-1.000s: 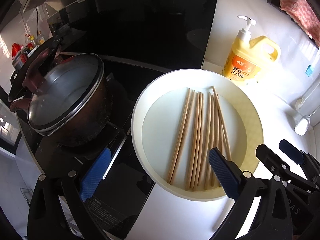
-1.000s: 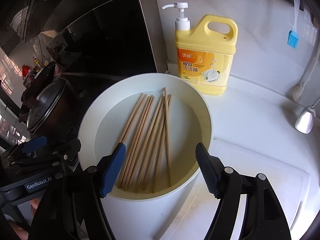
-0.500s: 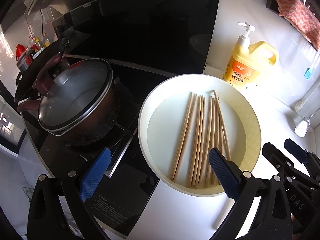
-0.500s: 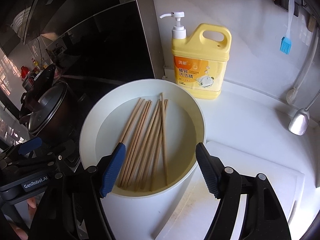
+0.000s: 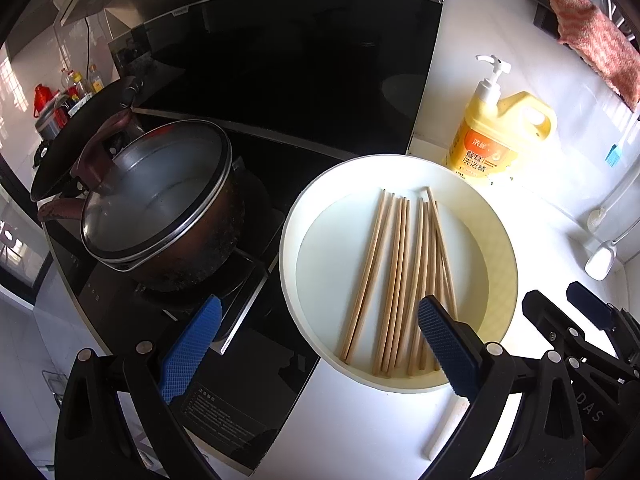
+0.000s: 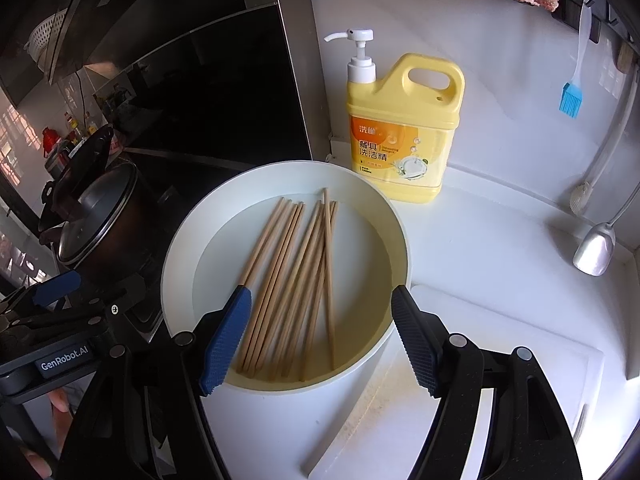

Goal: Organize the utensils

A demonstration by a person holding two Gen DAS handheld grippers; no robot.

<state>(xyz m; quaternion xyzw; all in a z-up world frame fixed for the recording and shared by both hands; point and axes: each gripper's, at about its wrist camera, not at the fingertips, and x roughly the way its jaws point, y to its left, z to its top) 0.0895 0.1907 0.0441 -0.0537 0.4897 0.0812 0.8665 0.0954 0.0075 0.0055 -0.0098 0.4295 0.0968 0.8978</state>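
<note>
Several wooden chopsticks (image 5: 400, 280) (image 6: 292, 280) lie side by side in a shallow white bowl (image 5: 285, 248) (image 6: 172, 272) on the white counter. My left gripper (image 5: 320, 344) hovers over the bowl's left near edge. It is open, one blue pad above the stove and the other above the chopsticks' near ends. My right gripper (image 6: 320, 340) hovers open over the bowl's near rim, nothing between its pads. Each gripper shows at the edge of the other's view: the right gripper (image 5: 580, 320) and the left gripper (image 6: 60, 300).
A dark pot with a glass lid (image 5: 156, 196) sits on the black stove (image 5: 240, 360) left of the bowl. A yellow dish-soap bottle (image 6: 400, 128) stands behind it. A white cutting board (image 6: 500, 360) lies to the right, with a ladle (image 6: 594, 248) and a blue brush (image 6: 570, 100) hanging beyond.
Both views have drifted slightly, so the bowl sits a little lower in each frame. The grippers stay open and the chopsticks have not moved.
</note>
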